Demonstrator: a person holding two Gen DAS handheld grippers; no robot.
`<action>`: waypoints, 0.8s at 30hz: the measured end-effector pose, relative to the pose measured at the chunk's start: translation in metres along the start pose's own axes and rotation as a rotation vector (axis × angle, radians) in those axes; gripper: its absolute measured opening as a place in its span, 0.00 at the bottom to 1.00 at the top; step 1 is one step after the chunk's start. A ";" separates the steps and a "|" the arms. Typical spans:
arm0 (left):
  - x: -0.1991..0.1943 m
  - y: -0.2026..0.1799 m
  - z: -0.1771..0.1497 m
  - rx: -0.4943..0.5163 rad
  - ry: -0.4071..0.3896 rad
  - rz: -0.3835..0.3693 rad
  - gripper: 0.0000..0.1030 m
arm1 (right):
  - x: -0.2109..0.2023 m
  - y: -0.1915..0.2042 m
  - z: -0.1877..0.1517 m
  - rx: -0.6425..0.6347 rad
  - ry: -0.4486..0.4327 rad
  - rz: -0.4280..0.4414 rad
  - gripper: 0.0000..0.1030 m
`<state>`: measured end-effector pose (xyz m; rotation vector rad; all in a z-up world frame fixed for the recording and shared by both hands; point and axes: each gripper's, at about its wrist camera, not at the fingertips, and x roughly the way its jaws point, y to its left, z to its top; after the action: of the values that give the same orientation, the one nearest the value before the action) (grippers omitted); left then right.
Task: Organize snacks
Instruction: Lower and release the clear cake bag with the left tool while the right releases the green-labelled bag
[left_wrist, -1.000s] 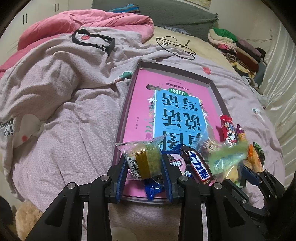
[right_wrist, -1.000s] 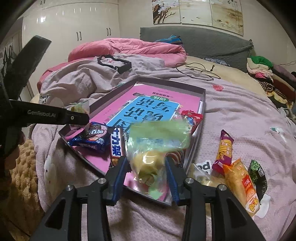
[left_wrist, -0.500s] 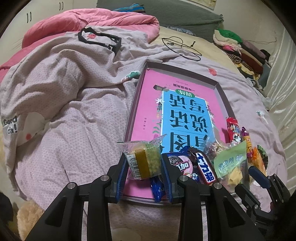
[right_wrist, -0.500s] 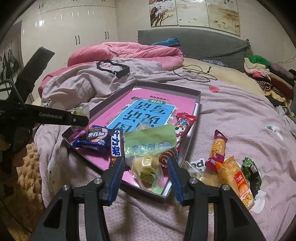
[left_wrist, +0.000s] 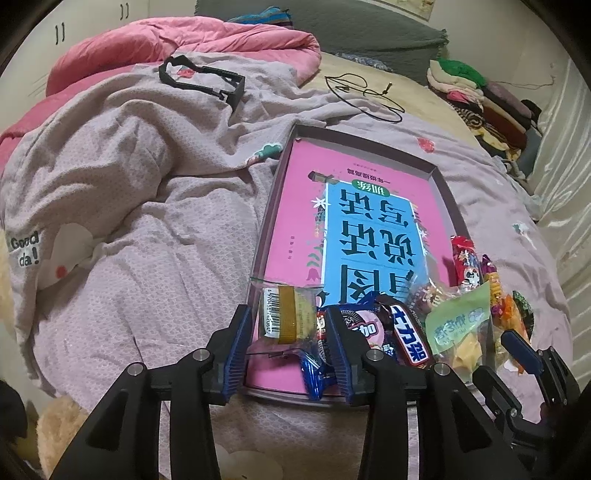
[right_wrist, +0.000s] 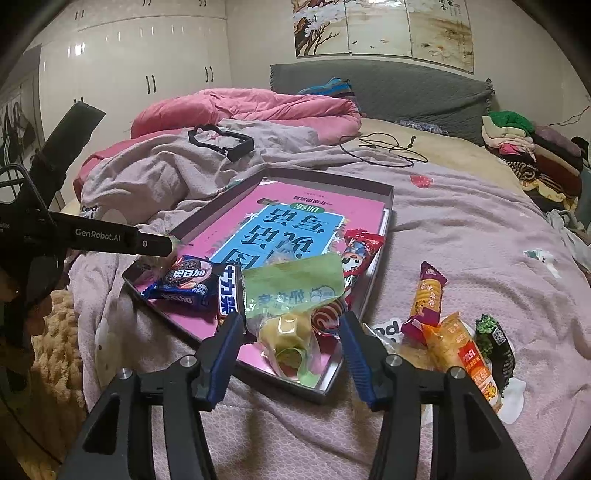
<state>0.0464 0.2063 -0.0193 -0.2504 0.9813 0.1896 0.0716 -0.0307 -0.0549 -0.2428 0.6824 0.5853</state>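
A shallow grey tray (left_wrist: 439, 177) (right_wrist: 388, 206) with a pink and blue book cover inside lies on the bed. My left gripper (left_wrist: 286, 334) is open; the clear packet with a yellow-green cake (left_wrist: 288, 314) lies between its fingers at the tray's near left corner. My right gripper (right_wrist: 291, 332) is open; the green-labelled bag of yellow snacks (right_wrist: 291, 295) (left_wrist: 460, 325) rests in the tray's near corner between its fingers. A blue cookie pack (right_wrist: 184, 280) (left_wrist: 365, 328), a white-lettered chocolate bar (right_wrist: 227, 291) (left_wrist: 410, 332) and a red pack (right_wrist: 360, 247) (left_wrist: 465, 258) lie in the tray.
Loose snacks lie on the purple blanket right of the tray: a purple cracker stick (right_wrist: 424, 299), an orange pack (right_wrist: 465, 354), a dark green pack (right_wrist: 495, 343). A black frame (left_wrist: 207, 79), a cable (left_wrist: 369, 92), a pink duvet (left_wrist: 184, 40) and folded clothes (left_wrist: 480, 96) lie further back.
My right gripper set the green bag down in the tray, opened and drew back. My left gripper lowered its cake packet into the tray corner and opened.
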 end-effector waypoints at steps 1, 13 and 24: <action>-0.001 -0.001 0.000 0.001 -0.002 -0.001 0.43 | 0.000 0.000 0.000 0.001 0.000 0.000 0.53; -0.012 -0.007 0.002 0.011 -0.026 -0.019 0.60 | -0.006 -0.003 0.003 0.015 -0.022 -0.009 0.60; -0.018 -0.017 0.002 0.056 -0.041 -0.018 0.74 | -0.014 -0.002 0.005 0.013 -0.056 -0.034 0.69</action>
<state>0.0430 0.1898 -0.0006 -0.2031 0.9417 0.1495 0.0671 -0.0364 -0.0419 -0.2248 0.6266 0.5529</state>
